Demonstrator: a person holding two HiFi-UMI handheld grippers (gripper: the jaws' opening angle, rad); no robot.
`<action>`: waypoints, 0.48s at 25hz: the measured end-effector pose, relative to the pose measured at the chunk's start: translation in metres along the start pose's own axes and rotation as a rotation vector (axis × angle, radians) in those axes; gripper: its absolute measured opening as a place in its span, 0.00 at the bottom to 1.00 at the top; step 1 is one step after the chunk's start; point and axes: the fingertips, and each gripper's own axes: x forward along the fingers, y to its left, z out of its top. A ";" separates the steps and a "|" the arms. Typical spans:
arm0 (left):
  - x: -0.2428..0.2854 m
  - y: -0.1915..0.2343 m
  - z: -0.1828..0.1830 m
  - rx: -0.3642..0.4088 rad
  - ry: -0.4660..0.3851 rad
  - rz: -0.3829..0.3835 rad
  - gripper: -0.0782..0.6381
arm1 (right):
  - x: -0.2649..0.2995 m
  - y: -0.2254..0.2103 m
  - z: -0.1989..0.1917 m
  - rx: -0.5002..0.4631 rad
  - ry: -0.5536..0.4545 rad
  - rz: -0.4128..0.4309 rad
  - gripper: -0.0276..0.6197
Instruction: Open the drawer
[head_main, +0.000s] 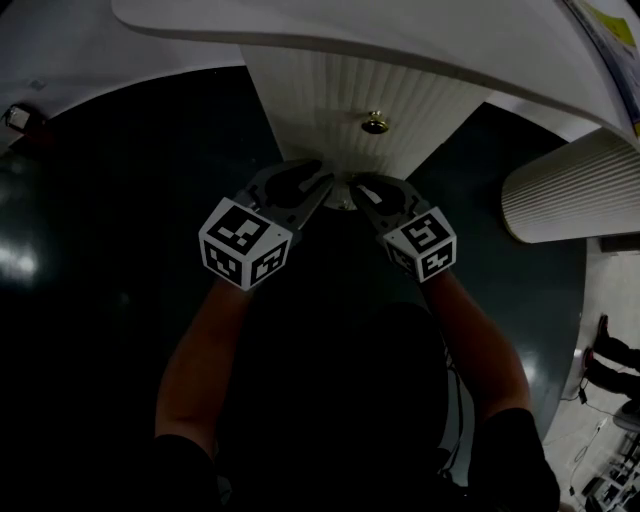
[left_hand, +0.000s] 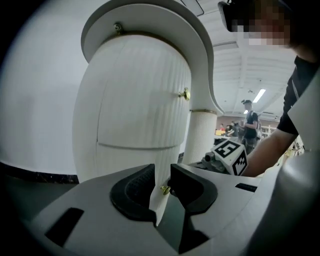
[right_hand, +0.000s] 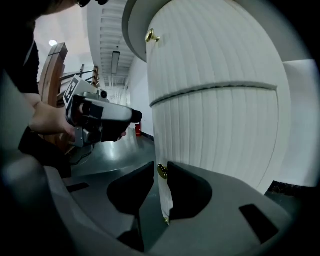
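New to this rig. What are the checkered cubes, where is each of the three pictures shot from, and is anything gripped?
There is no robot here: a person holds a hand-held gripper in each hand. The cubes with square markers are part of those grippers.

The head view comes from a camera on the person's head, looking steeply down. It shows the left hand-held gripper and the right hand-held gripper, both pointed at a white ribbed cabinet that stands on a dark floor.

The other two pictures come from cameras riding on each gripper, looking along its jaws. In each, the jaws stand apart with a small brass knob between them, not clamped. A second knob sits higher up. The drawer fronts look closed.
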 end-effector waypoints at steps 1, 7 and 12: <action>0.002 0.000 -0.010 -0.003 0.021 0.000 0.24 | 0.002 0.001 -0.004 -0.005 0.012 0.005 0.11; 0.000 0.006 -0.005 0.032 -0.031 0.053 0.24 | 0.011 -0.005 -0.010 0.022 -0.004 -0.017 0.11; -0.008 0.000 0.062 0.108 -0.140 0.072 0.23 | 0.011 -0.005 -0.009 0.040 -0.014 -0.003 0.11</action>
